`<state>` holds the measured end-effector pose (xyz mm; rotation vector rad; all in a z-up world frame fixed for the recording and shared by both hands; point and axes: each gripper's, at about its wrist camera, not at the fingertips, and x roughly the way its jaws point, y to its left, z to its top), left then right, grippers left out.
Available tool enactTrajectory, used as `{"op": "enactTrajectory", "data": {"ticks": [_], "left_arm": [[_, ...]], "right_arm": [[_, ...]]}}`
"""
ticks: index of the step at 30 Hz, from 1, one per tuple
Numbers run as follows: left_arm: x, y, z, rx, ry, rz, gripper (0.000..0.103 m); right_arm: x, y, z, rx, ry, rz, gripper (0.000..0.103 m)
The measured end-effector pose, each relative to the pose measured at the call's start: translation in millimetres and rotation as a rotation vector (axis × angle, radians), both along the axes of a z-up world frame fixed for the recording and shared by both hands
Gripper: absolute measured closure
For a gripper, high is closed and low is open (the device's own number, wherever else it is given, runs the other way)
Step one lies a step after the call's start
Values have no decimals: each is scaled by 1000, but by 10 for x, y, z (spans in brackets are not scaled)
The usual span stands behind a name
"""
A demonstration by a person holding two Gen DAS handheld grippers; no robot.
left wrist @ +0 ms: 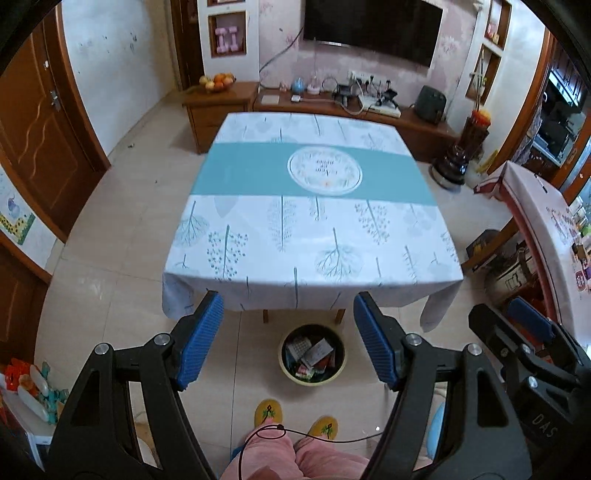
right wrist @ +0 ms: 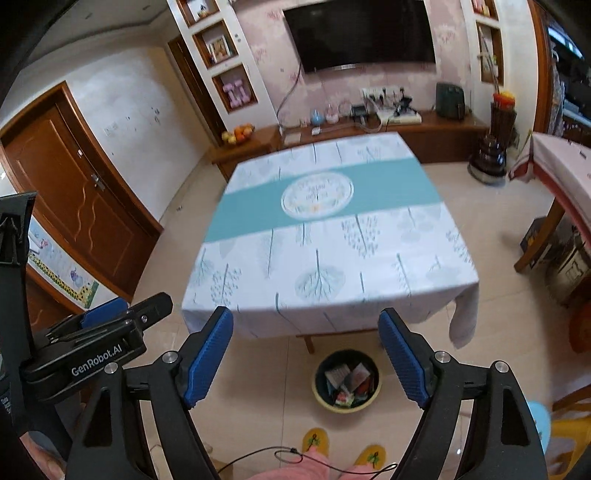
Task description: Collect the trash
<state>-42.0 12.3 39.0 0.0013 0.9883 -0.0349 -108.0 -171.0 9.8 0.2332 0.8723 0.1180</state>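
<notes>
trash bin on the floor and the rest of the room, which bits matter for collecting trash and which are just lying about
Part of the job:
- trash bin, on the floor by the table's near edge, holding wrappers
- left gripper, fingers apart, empty
- right gripper, fingers apart, empty

Just lying about:
- tablecloth
- fruit bowl
- television
- pink dumbbells

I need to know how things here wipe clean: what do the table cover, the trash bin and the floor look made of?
Table cover: likely wipeable vinyl or coated cloth; smooth printed sheet, corners draping softly.
Trash bin: probably plastic; pale moulded rim, dark inside.
Floor: glazed tile, apparently; glossy beige squares with grout lines.
</notes>
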Motion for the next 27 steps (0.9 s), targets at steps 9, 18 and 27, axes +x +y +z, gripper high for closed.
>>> {"op": "enactTrajectory", "data": {"ticks": [9, 18, 27], "left_arm": [[-150, -2, 296, 20, -55, 10, 33], [-138, 27, 310, 24, -56, 10, 33], [-153, 14, 303, 28, -55, 10, 33]], "right_arm": [[-157, 156, 491, -51, -85, 13, 19], [-195, 202, 561, -55, -91, 17, 19], [-205, 230, 570, -57, -88, 16, 18]]}}
